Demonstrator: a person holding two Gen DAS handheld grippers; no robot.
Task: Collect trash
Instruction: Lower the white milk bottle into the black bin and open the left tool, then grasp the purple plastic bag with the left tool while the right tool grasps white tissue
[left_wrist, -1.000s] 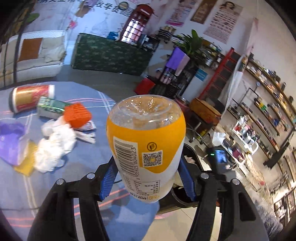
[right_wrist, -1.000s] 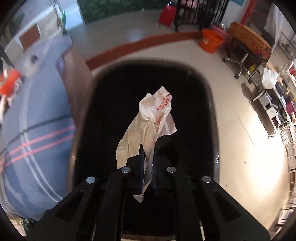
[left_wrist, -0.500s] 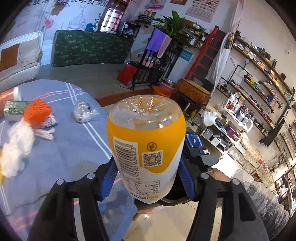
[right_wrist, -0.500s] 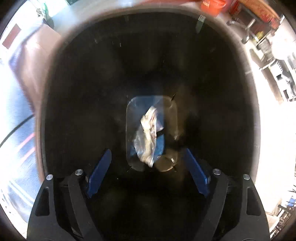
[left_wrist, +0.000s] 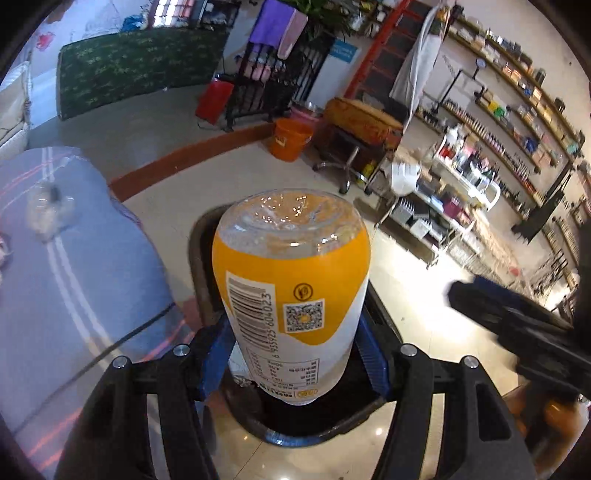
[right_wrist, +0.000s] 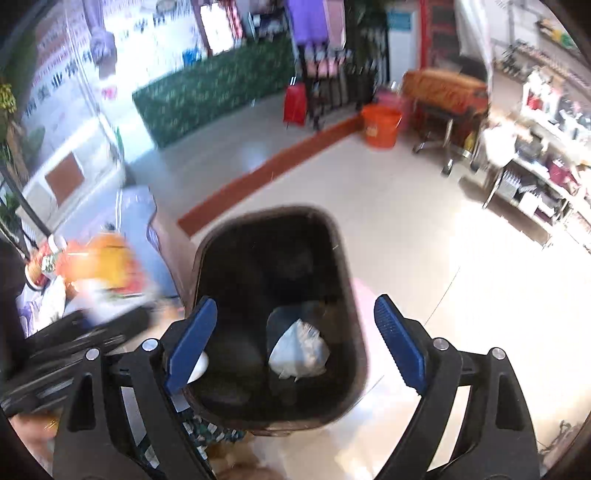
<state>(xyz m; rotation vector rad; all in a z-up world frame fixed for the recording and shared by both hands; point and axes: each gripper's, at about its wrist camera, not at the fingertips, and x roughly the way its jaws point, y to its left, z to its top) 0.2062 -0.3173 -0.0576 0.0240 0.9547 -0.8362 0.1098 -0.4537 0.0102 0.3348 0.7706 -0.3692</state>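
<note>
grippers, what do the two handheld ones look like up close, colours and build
Both match. The left gripper and the right gripper each have two black plastic fingers with cut-out slots, a silver round screw head on each joint, and blue pads with a ribbed face on the inner sides. No cables, markings or sleeves are visible.

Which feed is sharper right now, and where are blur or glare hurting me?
Left wrist view: the yellow-labelled clear plastic bottle in the left gripper is crisp; the blue striped tablecloth and the right gripper are smeared. Right wrist view: background blurred, floor glare washes out the right side; the dark plastic trash bin and white crumpled wrapper stay readable.
</note>
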